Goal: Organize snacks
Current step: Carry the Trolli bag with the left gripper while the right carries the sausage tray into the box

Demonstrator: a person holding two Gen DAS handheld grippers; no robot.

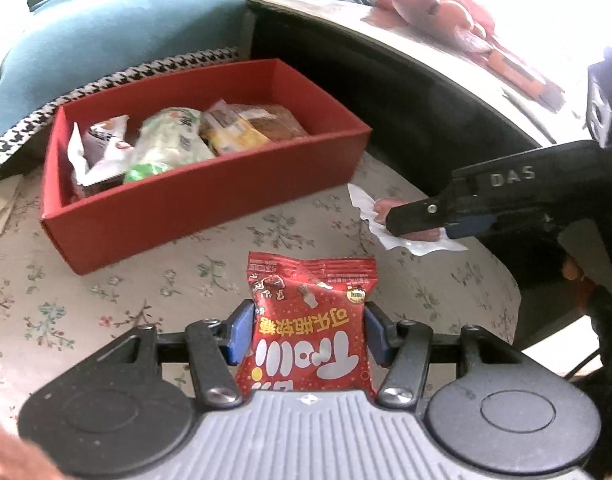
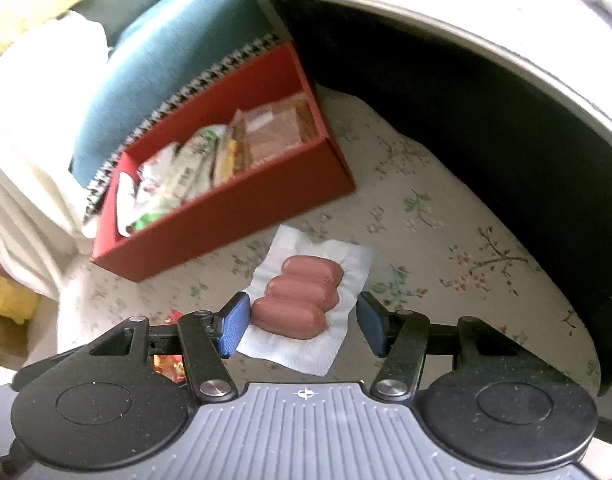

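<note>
A red box (image 1: 210,204) holding several snack packets sits on the floral cloth; it also shows in the right wrist view (image 2: 226,216). My left gripper (image 1: 308,332) is shut on a red candy bag (image 1: 312,320), holding it by its sides. My right gripper (image 2: 304,320) is open, its jaws on either side of a clear pack of three sausages (image 2: 302,292) lying on the cloth. In the left wrist view the right gripper (image 1: 418,216) sits over that sausage pack (image 1: 386,216), right of the box.
A teal cushion (image 1: 106,40) with houndstooth trim lies behind the box. A dark cabinet with a pale top (image 1: 426,80) rises at the right, with red items (image 1: 446,12) on it. White cloth (image 2: 34,128) lies at the left.
</note>
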